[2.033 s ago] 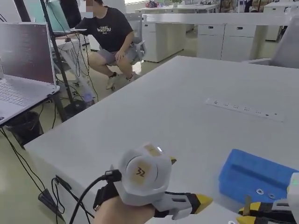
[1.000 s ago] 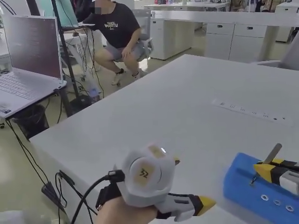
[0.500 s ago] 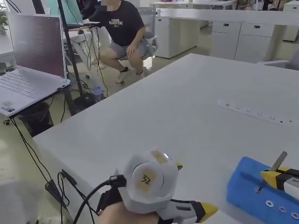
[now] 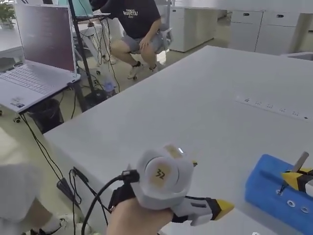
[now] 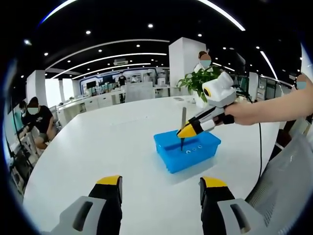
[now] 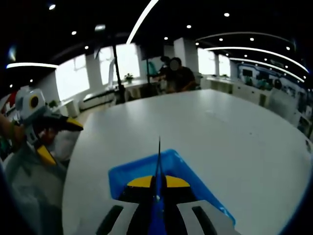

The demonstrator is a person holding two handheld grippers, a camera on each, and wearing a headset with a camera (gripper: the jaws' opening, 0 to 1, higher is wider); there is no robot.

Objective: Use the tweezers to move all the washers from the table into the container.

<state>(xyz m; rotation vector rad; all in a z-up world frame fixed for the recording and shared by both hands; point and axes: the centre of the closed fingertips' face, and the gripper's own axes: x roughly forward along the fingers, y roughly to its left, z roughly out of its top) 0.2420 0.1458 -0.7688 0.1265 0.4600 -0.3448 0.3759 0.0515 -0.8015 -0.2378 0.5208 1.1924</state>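
In the left gripper view, the left gripper hangs low over the white counter. Its jaws are spread wide and hold nothing. Across from it, the right gripper pinches the tweezers. The tweezers point straight down into the blue container. A few washers lie in a row inside the container, near the tweezer tips. In the right gripper view, the jaws are pressed tight on the tweezers, which stick out as a thin line over the blue container. I cannot tell if a washer is between the tips, because they are too small to see. In the head view, the container sits at the far right edge with two washers on its floor, and the tweezers dip in beside them. The left gripper is near the container but not touching it. Things could go wrong from here, I think. Nothing holds the container, so a bump from the tweezers could push it along the counter. The tweezers could also twist in the jaws, and then the tips may not close well on the next washer.
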